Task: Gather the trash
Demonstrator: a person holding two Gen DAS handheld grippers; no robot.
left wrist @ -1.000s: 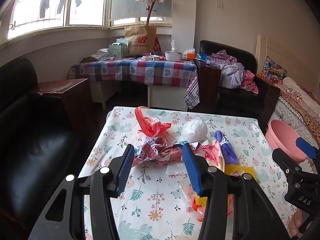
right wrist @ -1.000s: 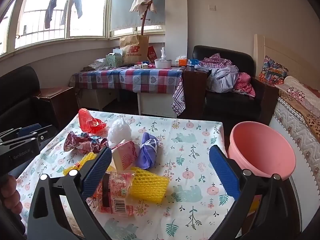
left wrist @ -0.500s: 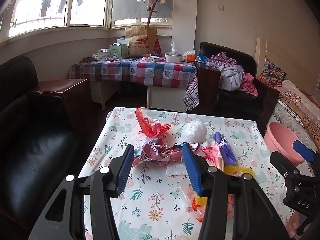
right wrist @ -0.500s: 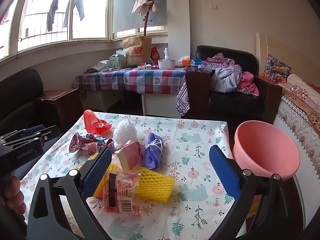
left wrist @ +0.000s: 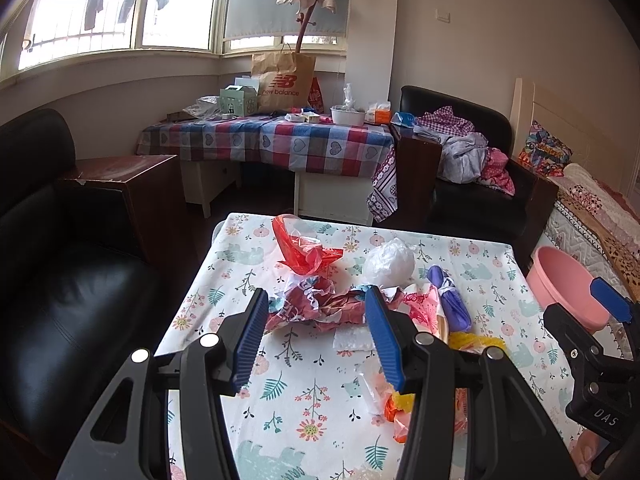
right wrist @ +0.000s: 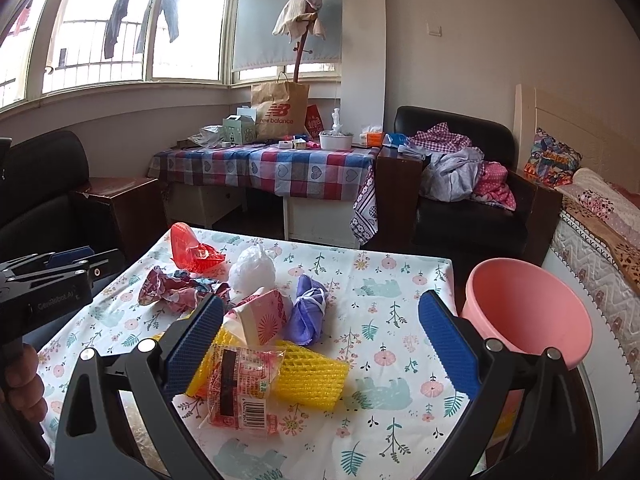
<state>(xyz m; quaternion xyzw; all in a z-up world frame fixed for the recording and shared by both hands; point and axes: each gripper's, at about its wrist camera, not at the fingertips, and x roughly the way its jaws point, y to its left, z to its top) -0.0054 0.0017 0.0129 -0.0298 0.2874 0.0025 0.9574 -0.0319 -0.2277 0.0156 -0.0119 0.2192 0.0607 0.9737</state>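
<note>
Both views sit higher and further back than second ago, trash smaller in frame; left gripper (left wrist: 316,336) spread wide, empty, above crumpled red wrapper (left wrist: 320,306); right gripper (right wrist: 320,342) spread wide, empty, over yellow foam net (right wrist: 308,372) and snack packet (right wrist: 240,388); pink bin (right wrist: 528,316) beside table (right wrist: 400,276) edge; best: lower squarely, pinch one piece at bulk, carry to bin.
</note>
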